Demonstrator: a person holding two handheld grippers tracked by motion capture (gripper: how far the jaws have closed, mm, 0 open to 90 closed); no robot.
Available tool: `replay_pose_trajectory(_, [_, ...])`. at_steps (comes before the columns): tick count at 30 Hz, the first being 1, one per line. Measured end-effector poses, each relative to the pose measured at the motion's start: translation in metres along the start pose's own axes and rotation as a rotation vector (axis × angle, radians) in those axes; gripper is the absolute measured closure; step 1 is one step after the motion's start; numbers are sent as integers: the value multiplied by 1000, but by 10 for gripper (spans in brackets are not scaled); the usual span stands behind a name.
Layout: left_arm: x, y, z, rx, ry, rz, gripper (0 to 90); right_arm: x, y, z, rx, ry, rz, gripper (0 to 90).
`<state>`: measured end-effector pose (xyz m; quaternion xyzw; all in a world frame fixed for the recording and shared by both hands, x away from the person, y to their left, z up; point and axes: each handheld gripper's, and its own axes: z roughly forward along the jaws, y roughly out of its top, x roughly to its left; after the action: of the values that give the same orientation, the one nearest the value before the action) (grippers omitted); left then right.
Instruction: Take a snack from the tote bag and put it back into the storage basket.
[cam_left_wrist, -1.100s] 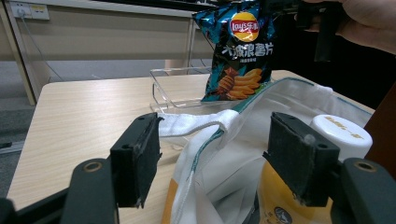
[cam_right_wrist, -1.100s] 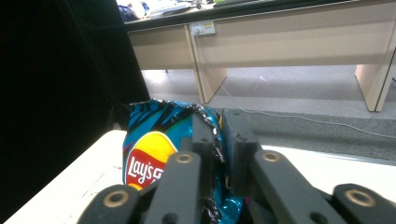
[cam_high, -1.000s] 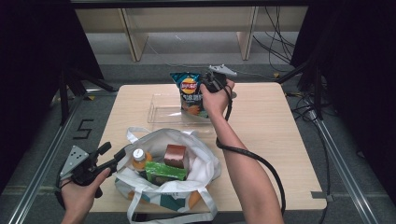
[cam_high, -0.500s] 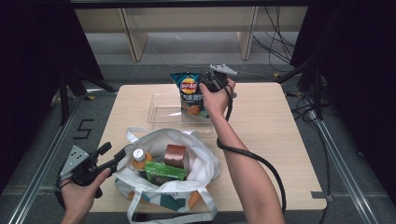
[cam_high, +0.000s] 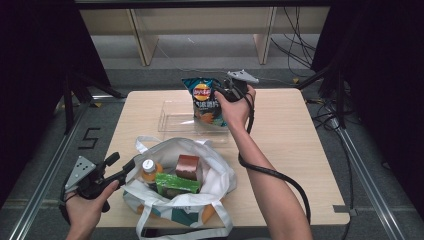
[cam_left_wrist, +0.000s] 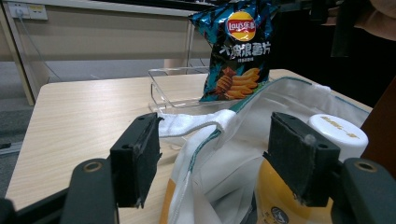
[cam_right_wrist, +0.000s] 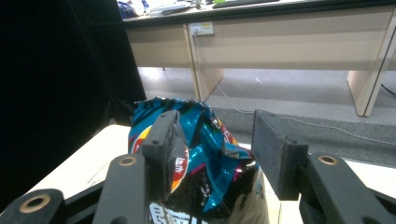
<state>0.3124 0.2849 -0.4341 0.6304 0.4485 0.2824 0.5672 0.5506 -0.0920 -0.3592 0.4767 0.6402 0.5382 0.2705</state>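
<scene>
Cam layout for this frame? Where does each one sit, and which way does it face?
High view: above the person's side, looking forward and down on the table; both forearms show.
Left gripper view: rides the left gripper, open jaws astride the bag handle, facing the chip bag.
Right gripper view: rides the right gripper, jaws just opening around the chip bag's top.
All views share the chip bag.

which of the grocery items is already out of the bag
The blue chip bag: it stands upright in the clear tray, while the bottle, brown box and green box sit inside the white tote bag.
</scene>
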Motion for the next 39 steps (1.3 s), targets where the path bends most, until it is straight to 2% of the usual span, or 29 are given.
replay_pose_trajectory(1, [0, 0, 0, 0, 0, 2, 336, 0, 0, -2, 5, 6, 10, 520])
replay_pose_trajectory(2, [0, 0, 0, 0, 0, 2, 336, -2, 0, -3, -2, 9, -11, 519])
replay_pose_trajectory(3, [0, 0, 0, -11, -4, 2, 336, -2, 0, -5, -1, 10, -8, 519])
replay_pose_trajectory(4, [0, 0, 0, -11, -4, 2, 337, -1, 0, -7, -4, 11, 9, 519])
replay_pose_trajectory(6, [0, 0, 1, -11, -3, -3, 336, -1, 0, -9, -4, 15, 7, 519])
replay_pose_trajectory(7, [0, 0, 0, 1, 3, -1, 336, -2, 1, -13, -3, 28, 22, 517])
replay_pose_trajectory(9, [0, 0, 0, -10, -5, -1, 336, -2, 1, -15, -9, 32, 21, 517])
replay_pose_trajectory(14, [0, 1, -1, -4, 1, 0, 336, -5, -2, -27, 6, 41, 17, 517])
replay_pose_trajectory(15, [0, 1, -1, -6, 3, -1, 337, -6, -3, -35, 5, 47, 5, 518])
replay_pose_trajectory(18, [0, 1, -1, -22, -1, 0, 337, -5, -4, -49, 13, 59, 12, 519])
replay_pose_trajectory(20, [0, 2, -3, -10, 8, 1, 337, -6, -4, -54, 16, 73, 3, 520])
replay_pose_trajectory(21, [0, 2, -2, -13, 6, 2, 337, -8, -5, -63, 17, 83, -12, 520])
replay_pose_trajectory(22, [0, 1, -1, -20, 2, 3, 337, -8, -6, -68, 23, 86, 3, 519])
replay_pose_trajectory(24, [0, 2, -2, -9, 8, 4, 337, -8, -6, -72, 29, 86, 3, 518])
replay_pose_trajectory(26, [-2, 2, -2, -10, 7, 4, 337, -9, -8, -84, 36, 101, 11, 515])
replay_pose_trajectory(29, [-1, 3, -3, -11, 7, 9, 336, -9, -10, -91, 40, 113, -5, 514])
replay_pose_trajectory(32, [-2, 3, -2, -8, 9, 5, 336, -5, -15, -105, 53, 150, -24, 513])
replay_pose_trajectory(37, [-2, 3, -2, -9, 5, 10, 336, 3, -21, -120, 64, 173, -32, 509])
replay_pose_trajectory(39, [-3, 3, -2, -9, 4, 9, 336, 6, -25, -128, 52, 190, -48, 505])
